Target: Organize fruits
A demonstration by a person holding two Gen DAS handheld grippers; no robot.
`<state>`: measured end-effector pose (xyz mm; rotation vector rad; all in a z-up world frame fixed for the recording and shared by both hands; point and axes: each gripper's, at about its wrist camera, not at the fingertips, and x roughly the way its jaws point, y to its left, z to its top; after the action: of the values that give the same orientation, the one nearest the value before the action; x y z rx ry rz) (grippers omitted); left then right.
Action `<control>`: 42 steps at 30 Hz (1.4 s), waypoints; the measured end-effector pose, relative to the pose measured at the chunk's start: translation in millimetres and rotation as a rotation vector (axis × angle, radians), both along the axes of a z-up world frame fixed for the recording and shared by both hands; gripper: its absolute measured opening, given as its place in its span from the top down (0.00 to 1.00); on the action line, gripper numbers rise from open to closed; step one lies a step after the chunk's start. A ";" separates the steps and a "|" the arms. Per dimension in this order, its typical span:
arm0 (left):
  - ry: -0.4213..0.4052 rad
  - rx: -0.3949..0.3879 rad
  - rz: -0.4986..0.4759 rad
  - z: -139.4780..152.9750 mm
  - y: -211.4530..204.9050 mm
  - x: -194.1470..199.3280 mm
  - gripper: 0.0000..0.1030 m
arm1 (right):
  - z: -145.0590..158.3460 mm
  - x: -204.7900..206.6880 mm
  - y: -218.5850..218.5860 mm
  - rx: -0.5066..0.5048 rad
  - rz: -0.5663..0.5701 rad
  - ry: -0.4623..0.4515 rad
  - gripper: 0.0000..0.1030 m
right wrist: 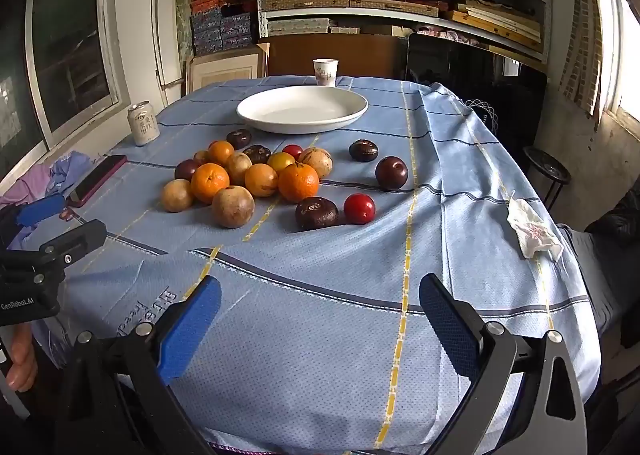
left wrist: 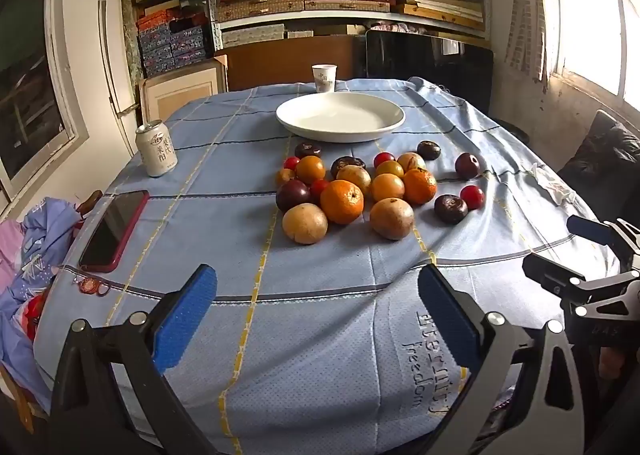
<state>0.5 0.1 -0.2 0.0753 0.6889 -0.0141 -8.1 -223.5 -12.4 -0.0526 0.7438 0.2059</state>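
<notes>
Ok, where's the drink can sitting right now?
The drink can stands upright near the table's far left edge in both wrist views, left of the white plate and beyond the red-cased phone.

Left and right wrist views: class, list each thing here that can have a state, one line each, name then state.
white plate: empty, upright on the tablecloth
paper cup: upright, behind the plate
drink can: upright; opened or sealed, cannot tell
phone: lying flat, screen dark
fruits: loose on the cloth, none on the plate
crumpled tissue: lying at the table edge
left gripper: open, holding nothing
right gripper: open, holding nothing
</notes>
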 end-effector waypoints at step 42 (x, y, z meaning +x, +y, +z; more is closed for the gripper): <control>-0.007 0.003 0.033 -8.9 8.1 3.5 0.04 | 3.4 -2.8 1.7 0.032 0.038 -0.151 0.03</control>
<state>4.0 8.2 -9.1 0.0667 0.6830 0.0191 -10.9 -221.8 -8.9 -0.0515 0.5893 0.2469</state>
